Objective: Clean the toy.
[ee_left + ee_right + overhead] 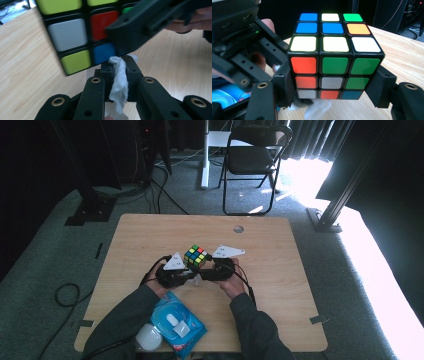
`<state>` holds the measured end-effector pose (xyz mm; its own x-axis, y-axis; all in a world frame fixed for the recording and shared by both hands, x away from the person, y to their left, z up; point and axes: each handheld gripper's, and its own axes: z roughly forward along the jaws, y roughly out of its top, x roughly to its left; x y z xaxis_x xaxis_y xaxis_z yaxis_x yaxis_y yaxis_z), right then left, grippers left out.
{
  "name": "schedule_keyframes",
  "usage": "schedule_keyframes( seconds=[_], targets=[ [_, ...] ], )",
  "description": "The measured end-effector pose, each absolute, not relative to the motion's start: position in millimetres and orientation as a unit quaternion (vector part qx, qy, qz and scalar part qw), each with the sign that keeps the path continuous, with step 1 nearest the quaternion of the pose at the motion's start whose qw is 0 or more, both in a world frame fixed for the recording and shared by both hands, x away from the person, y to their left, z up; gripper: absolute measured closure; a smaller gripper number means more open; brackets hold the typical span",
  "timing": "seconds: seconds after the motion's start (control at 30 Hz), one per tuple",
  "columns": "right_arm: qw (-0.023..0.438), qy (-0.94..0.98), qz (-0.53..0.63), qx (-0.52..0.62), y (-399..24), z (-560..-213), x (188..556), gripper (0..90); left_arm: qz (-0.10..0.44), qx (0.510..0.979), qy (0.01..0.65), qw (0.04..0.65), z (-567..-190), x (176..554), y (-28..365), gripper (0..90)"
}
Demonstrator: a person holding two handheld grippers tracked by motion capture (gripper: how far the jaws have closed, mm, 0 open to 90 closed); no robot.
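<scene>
Centrally above the wooden table (150, 235), the right gripper (332, 87) clamps a Rubik's cube (334, 52) by opposite sides; the left gripper (119, 70) pinches a white wipe (119, 82) against the cube's lower edge.

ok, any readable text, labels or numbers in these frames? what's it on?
None readable.
Puzzle cube: plain colour squares, no print.
Blue wipes pack: any print too small and blurred to read in the high view.
White wipe in the left gripper: blank.
Right gripper and table: no markings visible.
</scene>
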<state>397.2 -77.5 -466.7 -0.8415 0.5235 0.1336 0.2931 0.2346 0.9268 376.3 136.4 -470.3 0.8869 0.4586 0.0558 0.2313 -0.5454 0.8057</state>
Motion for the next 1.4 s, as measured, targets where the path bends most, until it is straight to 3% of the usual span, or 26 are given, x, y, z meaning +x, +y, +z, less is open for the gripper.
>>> schedule_keyframes(
  seconds=[0.2, 0.67, 1.23, 1.4],
  targets=[
    [0.101, 0.777, 0.562, 0.264, -76, -467, 398, 34.2, 0.129, 0.869, 0.198, 0.435, -471, 377, 137, 81.1],
    [0.096, 0.769, 0.573, 0.268, -83, -464, 397, 34.2, 0.16, 0.833, 0.263, 0.46, -467, 389, 162, 80.9],
    [0.072, 0.759, 0.585, 0.276, -75, -467, 400, 34.2, 0.137, 0.858, 0.201, 0.453, -469, 377, 141, 80.1],
    [0.076, 0.759, 0.583, 0.28, -80, -467, 400, 34.2, 0.143, 0.846, 0.216, 0.465, -467, 378, 148, 80.1]
  ],
)
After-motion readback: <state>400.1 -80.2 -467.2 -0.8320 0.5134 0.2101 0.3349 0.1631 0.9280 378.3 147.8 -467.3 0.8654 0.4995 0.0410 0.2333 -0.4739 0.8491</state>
